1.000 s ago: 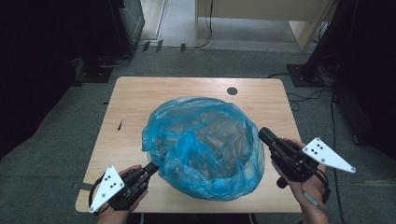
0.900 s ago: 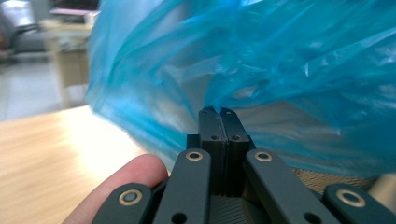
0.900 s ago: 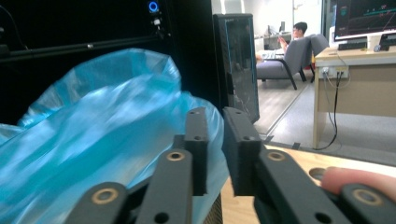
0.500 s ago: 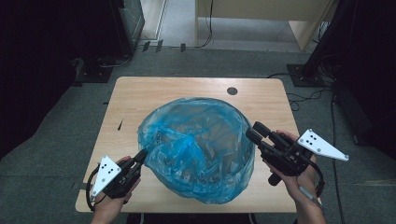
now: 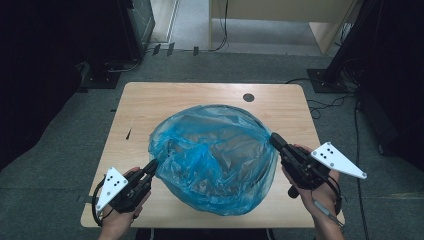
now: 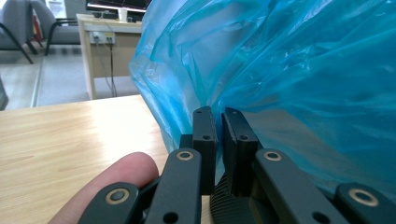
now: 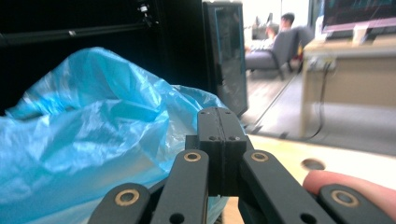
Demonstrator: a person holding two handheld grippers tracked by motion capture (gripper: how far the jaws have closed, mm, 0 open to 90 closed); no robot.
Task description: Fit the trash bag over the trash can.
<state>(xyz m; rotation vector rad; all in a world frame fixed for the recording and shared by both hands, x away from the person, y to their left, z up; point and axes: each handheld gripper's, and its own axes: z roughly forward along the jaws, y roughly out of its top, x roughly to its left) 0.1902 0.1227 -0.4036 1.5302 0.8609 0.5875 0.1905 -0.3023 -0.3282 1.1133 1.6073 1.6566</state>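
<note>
Bag [image 5: 215, 157], blue plastic, billows mid-table [image 5: 150, 107]; left gripper [image 5: 151, 166] pinches its edge, right gripper [image 5: 274, 138] pressed together beside it.

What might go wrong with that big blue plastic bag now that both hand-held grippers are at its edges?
The left hand-held gripper pinches only a thin fold of the blue bag, so the film could slip out or tear if pulled. The right hand-held gripper looks shut beside the bag; I cannot tell whether it caught any film, so a lift might be lopsided.

Office: desks [image 6: 109, 35], monitor [image 7: 357, 14], chairs [image 7: 275, 51]
</note>
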